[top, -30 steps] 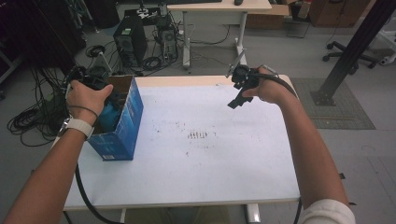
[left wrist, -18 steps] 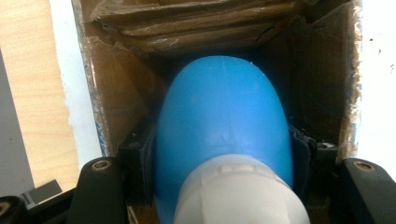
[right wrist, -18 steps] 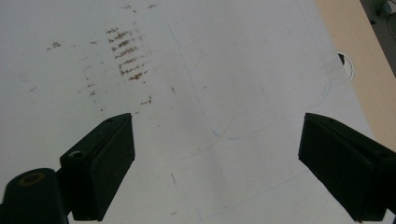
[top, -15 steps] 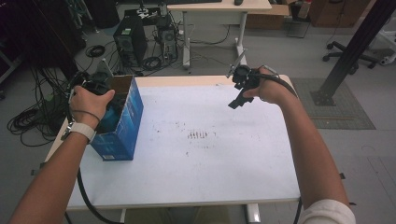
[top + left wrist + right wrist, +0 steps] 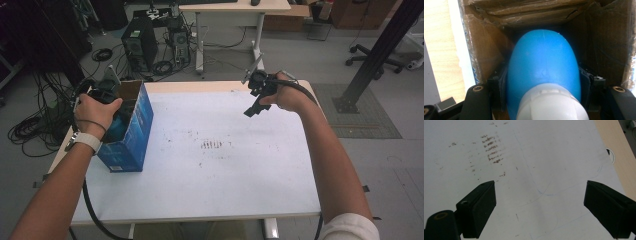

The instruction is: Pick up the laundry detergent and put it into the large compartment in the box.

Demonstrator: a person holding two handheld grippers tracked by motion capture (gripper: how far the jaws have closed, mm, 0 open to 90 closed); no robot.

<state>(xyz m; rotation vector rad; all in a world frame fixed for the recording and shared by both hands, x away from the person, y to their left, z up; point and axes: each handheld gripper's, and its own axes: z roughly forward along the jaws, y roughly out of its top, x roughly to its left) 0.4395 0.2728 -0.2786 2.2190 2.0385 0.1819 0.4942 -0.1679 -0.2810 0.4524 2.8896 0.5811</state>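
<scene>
Left gripper clamped on blue bottle inside blue carton, far left, for lifting out; right gripper wide open, empty, waiting.

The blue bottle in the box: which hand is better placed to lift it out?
Left. The left gripper is shut on the blue bottle inside the box; the right gripper hangs open over the table.
</scene>
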